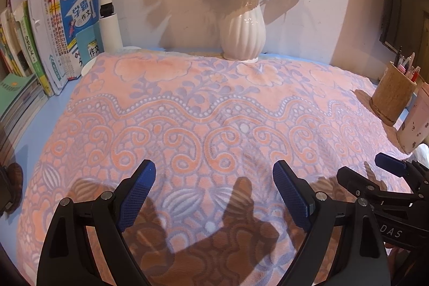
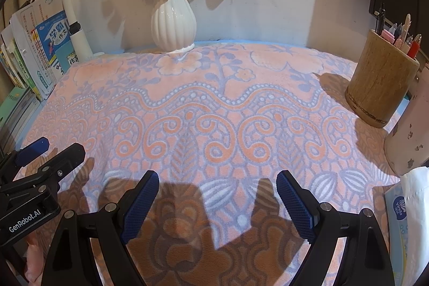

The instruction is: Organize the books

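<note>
Several books (image 1: 53, 44) stand upright in a row at the far left against the wall, also seen in the right wrist view as books (image 2: 40, 58). A flat stack of books (image 1: 18, 103) with a green cover on top lies in front of them. My left gripper (image 1: 214, 173) hovers over the patterned cloth (image 1: 214, 111), jaws wide, nothing between them. My right gripper (image 2: 217, 178) hangs likewise over the cloth (image 2: 214, 103), open and empty. Each gripper shows at the edge of the other's view: right gripper (image 1: 375, 170), left gripper (image 2: 59, 146).
A white ribbed vase (image 1: 242, 31) with flowers stands at the back centre. A white lamp post (image 1: 107, 4) rises beside the books. A wooden pen holder (image 2: 380, 82), a pink container (image 2: 407, 133) and a tissue pack (image 2: 402, 211) sit at the right.
</note>
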`<action>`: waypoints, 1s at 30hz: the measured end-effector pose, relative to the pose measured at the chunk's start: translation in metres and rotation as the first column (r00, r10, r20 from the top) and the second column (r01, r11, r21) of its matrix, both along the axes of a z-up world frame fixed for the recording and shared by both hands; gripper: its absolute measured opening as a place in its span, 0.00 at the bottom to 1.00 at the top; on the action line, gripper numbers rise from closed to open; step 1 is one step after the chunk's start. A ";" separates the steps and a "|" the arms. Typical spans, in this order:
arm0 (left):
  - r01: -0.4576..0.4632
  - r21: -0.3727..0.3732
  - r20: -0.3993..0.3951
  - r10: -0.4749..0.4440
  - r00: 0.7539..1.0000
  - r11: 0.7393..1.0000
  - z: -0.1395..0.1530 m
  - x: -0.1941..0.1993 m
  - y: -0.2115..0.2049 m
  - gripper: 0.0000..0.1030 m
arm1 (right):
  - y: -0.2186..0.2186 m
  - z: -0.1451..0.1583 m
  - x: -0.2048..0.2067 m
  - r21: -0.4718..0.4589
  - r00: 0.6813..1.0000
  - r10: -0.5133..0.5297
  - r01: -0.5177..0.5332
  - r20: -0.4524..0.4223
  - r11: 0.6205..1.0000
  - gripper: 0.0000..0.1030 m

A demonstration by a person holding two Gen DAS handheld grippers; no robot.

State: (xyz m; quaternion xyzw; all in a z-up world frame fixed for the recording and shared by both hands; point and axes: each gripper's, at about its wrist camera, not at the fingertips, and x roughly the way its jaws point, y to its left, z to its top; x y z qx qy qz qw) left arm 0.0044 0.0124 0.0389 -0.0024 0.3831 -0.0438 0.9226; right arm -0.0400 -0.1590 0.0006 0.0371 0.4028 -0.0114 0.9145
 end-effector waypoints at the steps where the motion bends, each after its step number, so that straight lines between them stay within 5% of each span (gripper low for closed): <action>1: 0.000 -0.002 -0.007 0.000 1.000 1.000 -0.001 0.001 0.000 0.86 | 0.000 0.000 -0.001 0.000 1.000 0.000 0.000 -0.001 1.000 0.86; 30: -0.030 0.005 -0.051 0.030 0.998 1.000 -0.004 0.005 0.005 0.86 | 0.001 -0.002 0.001 -0.003 1.000 0.018 -0.018 -0.020 1.000 0.86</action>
